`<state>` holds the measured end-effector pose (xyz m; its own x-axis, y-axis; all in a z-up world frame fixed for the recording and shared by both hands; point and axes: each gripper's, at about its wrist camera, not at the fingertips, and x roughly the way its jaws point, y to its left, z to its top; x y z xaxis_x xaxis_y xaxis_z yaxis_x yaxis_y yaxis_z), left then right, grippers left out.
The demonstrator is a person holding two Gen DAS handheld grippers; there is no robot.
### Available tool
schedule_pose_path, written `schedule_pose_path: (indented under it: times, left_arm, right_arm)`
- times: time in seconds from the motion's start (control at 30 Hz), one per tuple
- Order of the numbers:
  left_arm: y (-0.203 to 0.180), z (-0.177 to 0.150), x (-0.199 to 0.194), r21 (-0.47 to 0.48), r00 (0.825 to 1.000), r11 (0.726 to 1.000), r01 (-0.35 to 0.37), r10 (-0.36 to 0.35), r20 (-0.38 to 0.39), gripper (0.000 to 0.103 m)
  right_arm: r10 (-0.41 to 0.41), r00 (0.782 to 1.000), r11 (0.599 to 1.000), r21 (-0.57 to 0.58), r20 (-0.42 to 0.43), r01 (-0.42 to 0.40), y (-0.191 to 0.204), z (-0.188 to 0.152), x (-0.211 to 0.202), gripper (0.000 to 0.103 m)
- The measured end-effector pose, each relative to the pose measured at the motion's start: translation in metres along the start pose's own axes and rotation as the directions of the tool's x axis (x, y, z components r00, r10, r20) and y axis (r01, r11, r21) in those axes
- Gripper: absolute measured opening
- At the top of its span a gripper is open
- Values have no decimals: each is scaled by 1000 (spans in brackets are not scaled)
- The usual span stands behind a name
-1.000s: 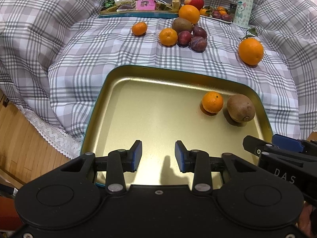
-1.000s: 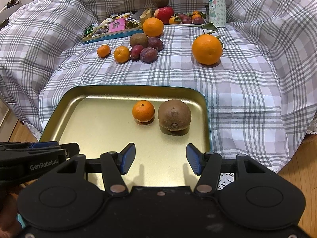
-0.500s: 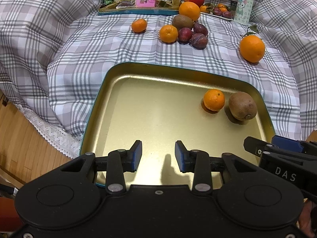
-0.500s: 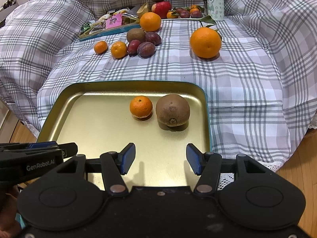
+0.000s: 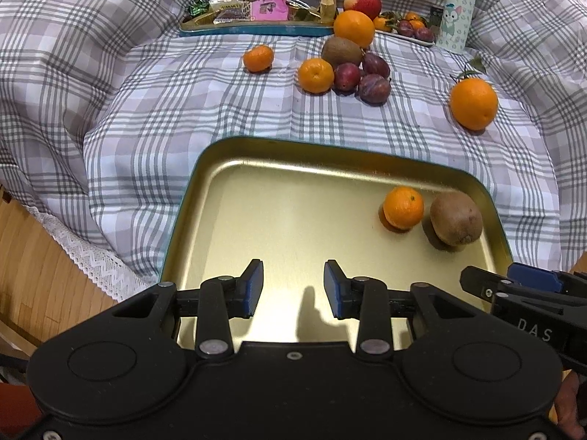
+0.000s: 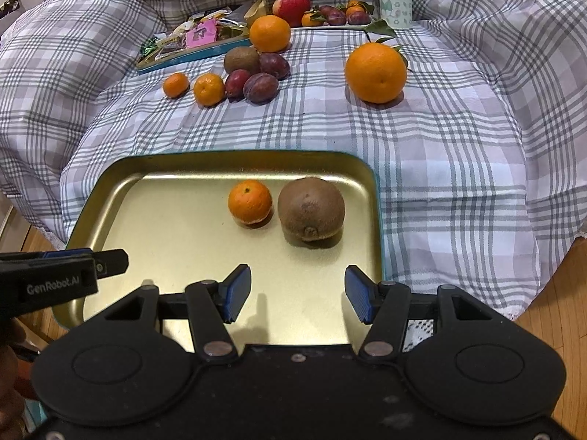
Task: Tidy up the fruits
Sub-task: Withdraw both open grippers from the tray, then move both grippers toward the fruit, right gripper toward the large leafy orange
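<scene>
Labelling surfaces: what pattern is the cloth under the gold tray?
Grey-and-white plaid cloth, clearest in the right wrist view around the tray.

A grey-and-white plaid cloth [image 5: 154, 117] covers the whole work surface and bunches up in thick folds at the back and along both sides. Its near edge carries a white lace trim [image 5: 88, 260]. Below the trim, wooden plank flooring [image 5: 33, 286] shows at lower left in the left view and at lower right in the right view. Lighting is even, with soft shadows.
</scene>
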<state>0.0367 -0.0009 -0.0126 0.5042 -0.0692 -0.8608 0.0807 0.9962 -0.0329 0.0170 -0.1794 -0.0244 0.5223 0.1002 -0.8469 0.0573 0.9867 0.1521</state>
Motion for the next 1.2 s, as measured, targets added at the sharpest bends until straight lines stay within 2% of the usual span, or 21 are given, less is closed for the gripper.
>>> schedule_pose_path:
  times: [0.77,1.2]
  left_arm:
    - [-3,64,29,21,999,1000,7,-8,48,45]
    - [-7,107,52,75,995,997,22,-29,94,45]
  right_arm:
    - [-66,995,997,52,70,63,-33,72,24,59]
    - [-101,991,994,47,91,97,-42,110,47,59]
